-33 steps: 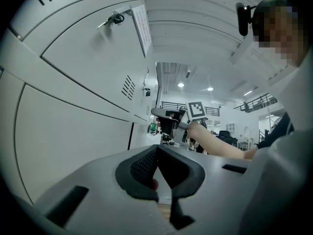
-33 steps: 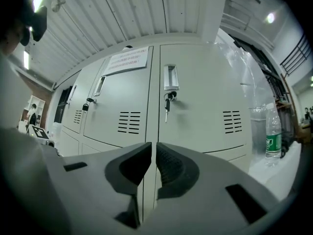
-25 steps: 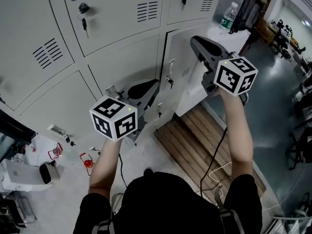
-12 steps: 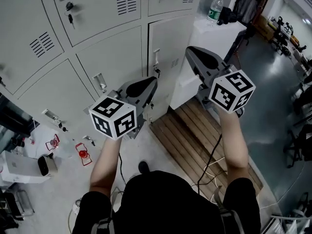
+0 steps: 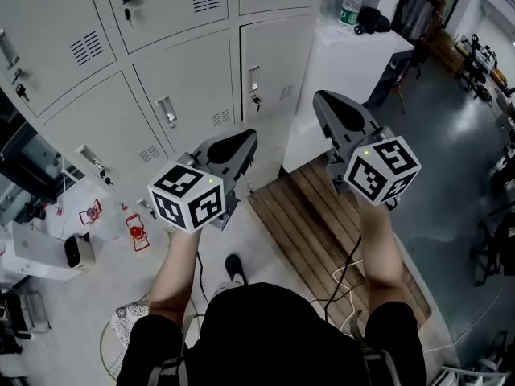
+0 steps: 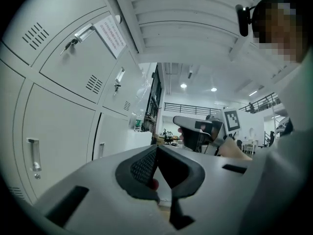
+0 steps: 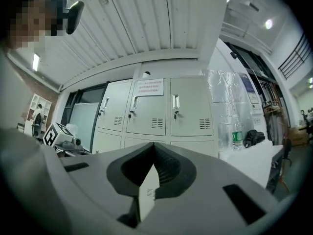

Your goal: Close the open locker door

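The grey lower locker door (image 5: 275, 59), with a metal handle and key (image 5: 253, 80), lies flush with the doors beside it in the head view. My left gripper (image 5: 248, 137) is shut and empty, held in the air short of the lockers. My right gripper (image 5: 321, 97) is also shut and empty, in front of the white cabinet, clear of the door. In the left gripper view the jaws (image 6: 156, 150) meet at their tips, with the same door (image 6: 111, 135) off to the left. The right gripper view shows its shut jaws (image 7: 152, 150) pointing at the locker bank (image 7: 188, 104).
A white cabinet (image 5: 346, 63) right of the lockers carries a water bottle (image 5: 350, 1) and a black object (image 5: 372, 18). A wooden pallet (image 5: 322, 223) lies on the floor under my right arm, with cables trailing. White boxes (image 5: 40, 252) and red items (image 5: 137, 233) sit at the left.
The door that stood ajar a second ago now sits flush with the locker front. Both grippers and my view have drawn back from the lockers.
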The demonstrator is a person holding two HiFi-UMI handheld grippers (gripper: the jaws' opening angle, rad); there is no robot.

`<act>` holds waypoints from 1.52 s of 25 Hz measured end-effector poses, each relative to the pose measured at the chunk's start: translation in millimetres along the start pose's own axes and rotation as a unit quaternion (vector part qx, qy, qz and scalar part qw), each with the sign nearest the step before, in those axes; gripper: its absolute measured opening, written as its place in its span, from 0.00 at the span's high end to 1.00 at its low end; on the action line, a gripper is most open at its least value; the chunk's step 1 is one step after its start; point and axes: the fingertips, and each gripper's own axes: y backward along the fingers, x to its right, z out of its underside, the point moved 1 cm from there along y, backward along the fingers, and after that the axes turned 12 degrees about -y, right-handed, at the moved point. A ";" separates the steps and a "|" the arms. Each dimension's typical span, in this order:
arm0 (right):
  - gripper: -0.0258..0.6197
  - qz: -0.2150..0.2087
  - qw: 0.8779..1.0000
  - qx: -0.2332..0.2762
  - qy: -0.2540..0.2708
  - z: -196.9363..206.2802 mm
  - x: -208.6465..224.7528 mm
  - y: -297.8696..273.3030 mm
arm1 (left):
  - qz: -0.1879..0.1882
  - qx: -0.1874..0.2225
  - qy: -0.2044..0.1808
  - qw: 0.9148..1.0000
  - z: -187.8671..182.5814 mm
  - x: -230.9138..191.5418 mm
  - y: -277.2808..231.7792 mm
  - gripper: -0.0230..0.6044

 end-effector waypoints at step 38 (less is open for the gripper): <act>0.95 -0.072 0.997 -0.012 0.007 75.9 -101.7 121.4 | -0.088 0.012 -0.046 0.995 9.7 115.1 76.7 0.94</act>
